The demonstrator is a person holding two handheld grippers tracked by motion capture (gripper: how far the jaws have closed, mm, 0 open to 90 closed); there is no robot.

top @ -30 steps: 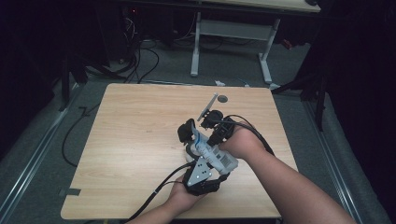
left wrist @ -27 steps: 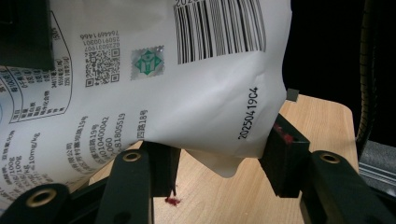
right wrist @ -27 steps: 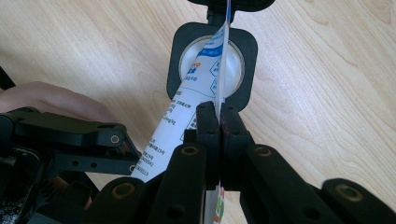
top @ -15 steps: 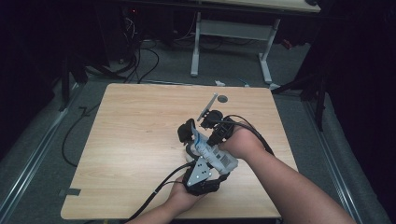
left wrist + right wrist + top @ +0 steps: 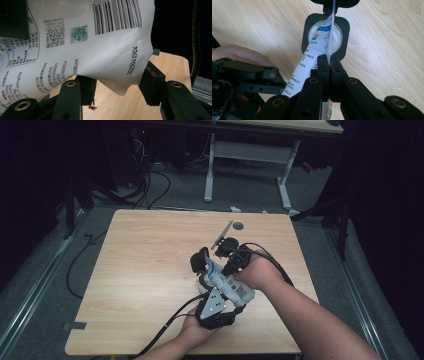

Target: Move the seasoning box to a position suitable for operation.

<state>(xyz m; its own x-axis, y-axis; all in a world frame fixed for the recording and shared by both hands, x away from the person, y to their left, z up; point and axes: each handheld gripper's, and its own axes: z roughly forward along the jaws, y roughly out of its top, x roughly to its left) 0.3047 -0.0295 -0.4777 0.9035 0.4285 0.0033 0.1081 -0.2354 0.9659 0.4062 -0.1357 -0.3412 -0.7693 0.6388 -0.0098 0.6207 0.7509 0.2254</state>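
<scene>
High view shows a wooden table (image 5: 150, 265) where both grippers meet near the front right. Between them is a white printed pouch (image 5: 100, 47), held above the table top, with barcode, QR code and date stamp on it. The left gripper (image 5: 117, 82) stands apart around its lower corner. The right gripper (image 5: 329, 67) pinches its thin edge tightly.

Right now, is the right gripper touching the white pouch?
Touching. In the right gripper view the right gripper has its jaws pressed together on the thin edge of the white pouch, with no gap on either side.
</scene>
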